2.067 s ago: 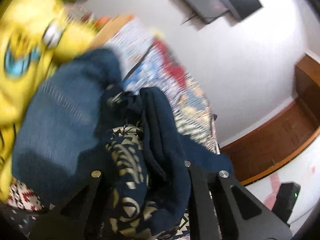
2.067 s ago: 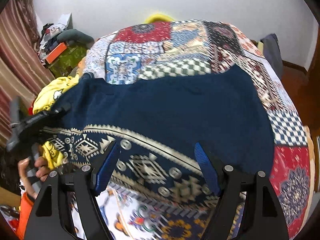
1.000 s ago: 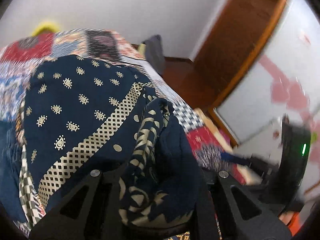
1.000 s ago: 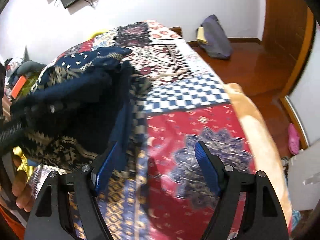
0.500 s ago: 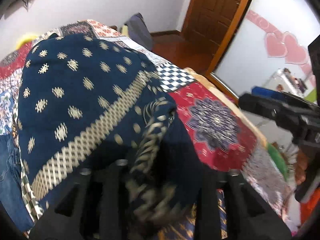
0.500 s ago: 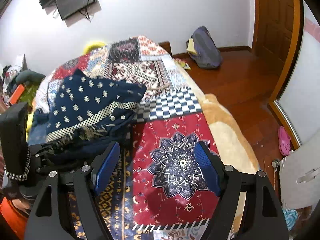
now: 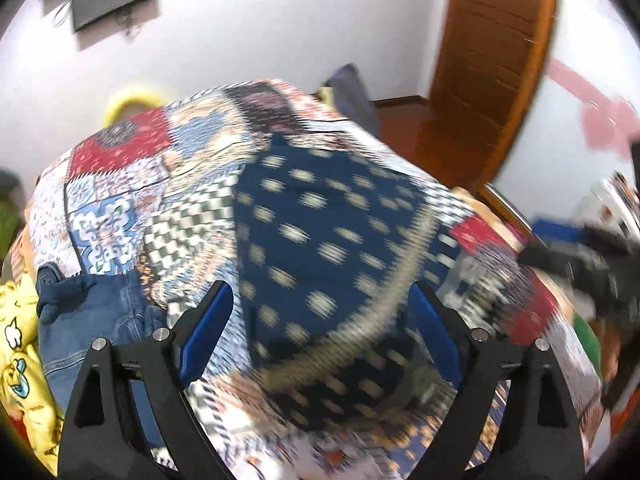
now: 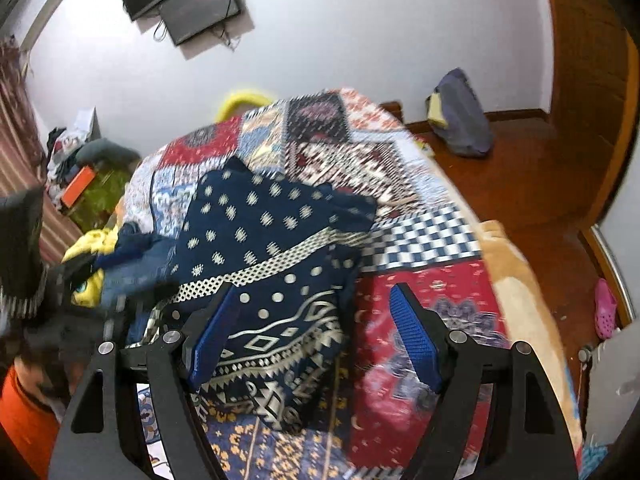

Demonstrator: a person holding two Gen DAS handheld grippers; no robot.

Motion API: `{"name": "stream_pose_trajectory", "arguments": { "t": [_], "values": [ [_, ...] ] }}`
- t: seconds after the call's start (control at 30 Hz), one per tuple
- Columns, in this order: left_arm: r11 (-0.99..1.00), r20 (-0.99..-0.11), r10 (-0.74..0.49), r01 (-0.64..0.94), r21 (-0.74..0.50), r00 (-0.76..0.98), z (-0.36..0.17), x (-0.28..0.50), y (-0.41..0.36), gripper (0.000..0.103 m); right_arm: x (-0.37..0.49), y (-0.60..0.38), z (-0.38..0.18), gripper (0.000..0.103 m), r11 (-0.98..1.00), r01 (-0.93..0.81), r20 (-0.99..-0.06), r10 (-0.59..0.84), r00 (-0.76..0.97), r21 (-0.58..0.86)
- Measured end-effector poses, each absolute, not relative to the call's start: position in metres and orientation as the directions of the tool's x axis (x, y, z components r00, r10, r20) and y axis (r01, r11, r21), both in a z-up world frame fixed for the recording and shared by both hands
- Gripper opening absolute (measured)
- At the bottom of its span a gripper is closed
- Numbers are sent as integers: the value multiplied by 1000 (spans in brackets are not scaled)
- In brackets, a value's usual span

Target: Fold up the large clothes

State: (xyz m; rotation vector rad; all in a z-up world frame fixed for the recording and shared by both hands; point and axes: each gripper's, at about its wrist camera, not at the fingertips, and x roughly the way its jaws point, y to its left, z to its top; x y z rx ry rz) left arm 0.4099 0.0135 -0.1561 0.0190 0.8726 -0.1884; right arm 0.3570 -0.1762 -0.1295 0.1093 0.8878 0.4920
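A large navy garment [image 8: 272,248] with white dots and a patterned border lies folded over on the patchwork bedspread [image 8: 420,236]. It also shows, blurred, in the left wrist view [image 7: 328,248]. My left gripper [image 7: 320,320] is open and empty, just above the garment's near part. My right gripper [image 8: 312,332] is open and empty, above the garment's near right edge. The left gripper shows blurred at the left of the right wrist view [image 8: 80,280].
Blue jeans [image 7: 80,312] and a yellow printed cloth [image 7: 16,356] lie at the bed's left side. A grey bag [image 8: 460,120] sits on the wooden floor by the wall. A wooden door [image 7: 492,60] stands at right. A pink shoe [image 8: 604,308] lies on the floor.
My left gripper has opened and let go of the navy garment, which now lies on the bed. The left gripper pulled back. The right gripper stayed open and moved a little toward the garment.
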Motion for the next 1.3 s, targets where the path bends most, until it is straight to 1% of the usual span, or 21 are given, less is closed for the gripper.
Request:
{"name": "stream_pose_trajectory", "arguments": {
  "t": [0.1,0.13,0.2,0.27,0.33,0.37,0.43,0.47,0.57,0.73,0.87,1.0,1.07,1.2,1.3],
  "values": [
    [992,-780,-120,99,-74,615,-169,445,34,89,376,-160,-146,74,877,-372,-742,463,484,304],
    [993,-782,-115,84,-80,612,-175,452,39,91,385,-155,-151,74,874,-373,-750,466,469,310],
    [988,-786,-152,66,-141,599,-189,474,54,92,401,-145,-162,74,870,-375,-762,472,442,321],
    [988,-779,-139,34,-149,611,-196,484,63,95,416,-138,-173,74,869,-366,-774,473,420,332],
    [990,-770,-104,-12,-144,630,-203,494,74,102,430,-132,-183,74,873,-356,-785,466,408,333],
    [986,-766,-106,-30,-162,634,-208,499,81,102,436,-132,-187,74,875,-349,-787,465,405,337],
    [975,-760,-153,-27,-218,631,-214,505,90,102,442,-133,-193,74,865,-345,-785,484,387,364],
    [975,-759,-161,-21,-223,631,-216,506,91,102,443,-135,-194,74,858,-346,-780,497,379,379],
    [978,-754,-158,-3,-207,637,-214,500,90,103,438,-147,-196,74,846,-346,-774,519,363,405],
    [980,-787,-193,77,-183,586,-206,479,85,103,422,-173,-195,74,866,-344,-800,479,362,363],
    [970,-801,-244,129,-207,547,-202,452,84,102,405,-192,-192,74,877,-349,-814,451,366,329],
    [976,-811,-214,158,-151,544,-201,421,85,102,392,-200,-188,74,890,-358,-830,413,375,282],
    [981,-831,-181,150,-119,526,-205,410,88,102,388,-203,-183,74,892,-365,-832,405,378,268],
    [986,-822,-144,153,-71,551,-200,393,89,102,384,-203,-167,74,863,-399,-797,466,385,311],
    [979,-792,-177,184,-83,585,-184,388,81,102,393,-198,-165,74,829,-398,-755,538,375,393]
  ]
}}
